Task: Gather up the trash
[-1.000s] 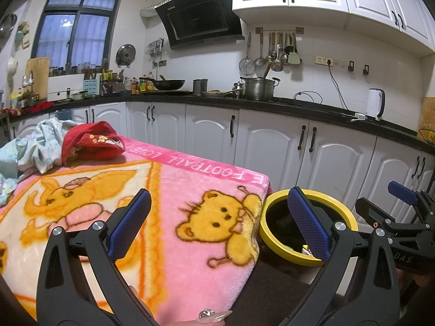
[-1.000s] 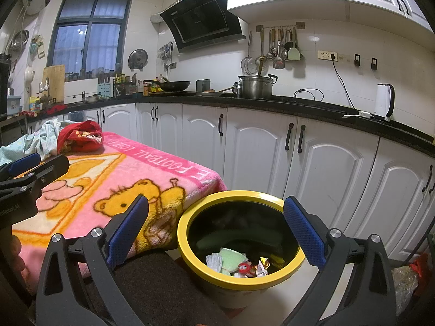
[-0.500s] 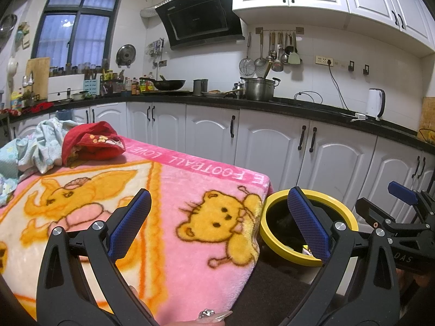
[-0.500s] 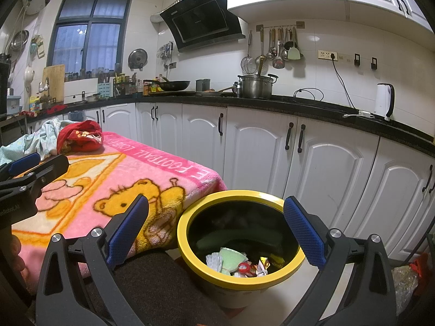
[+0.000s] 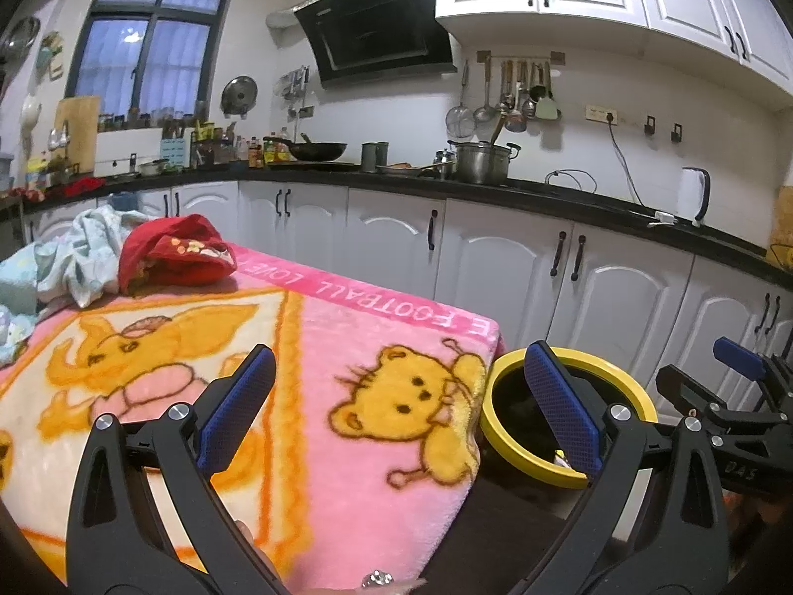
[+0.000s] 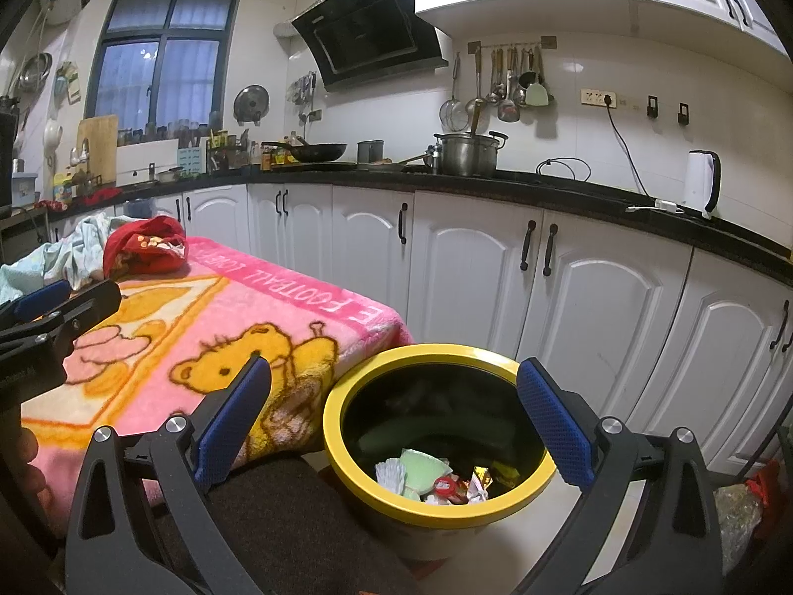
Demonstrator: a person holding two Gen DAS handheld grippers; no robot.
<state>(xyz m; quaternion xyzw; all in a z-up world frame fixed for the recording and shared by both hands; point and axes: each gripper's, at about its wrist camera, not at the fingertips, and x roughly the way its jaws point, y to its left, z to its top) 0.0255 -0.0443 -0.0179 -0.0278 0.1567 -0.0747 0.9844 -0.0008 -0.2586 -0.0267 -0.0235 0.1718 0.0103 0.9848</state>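
Kitchen, pink cartoon blanket (image 5: pixel 347 347) at left — both grippers, left gripper (image 5: pixel 396 406) and right gripper (image 6: pixel 391 416), spread empty (yellow-rimmed round trash bin (image 6: pixel 436 505) near right).

Your left gripper's (image 5: pixel 399 406) near pad covers part of the yellow-rimmed bin (image 5: pixel 629 386) in the left view, so its contents stay hidden there. In the right view the wrappers (image 6: pixel 436 476) inside are too small to identify. A shiny scrap (image 5: pixel 376 579) is cut off by the bottom edge, and the bag (image 6: pixel 738 510) by the right edge
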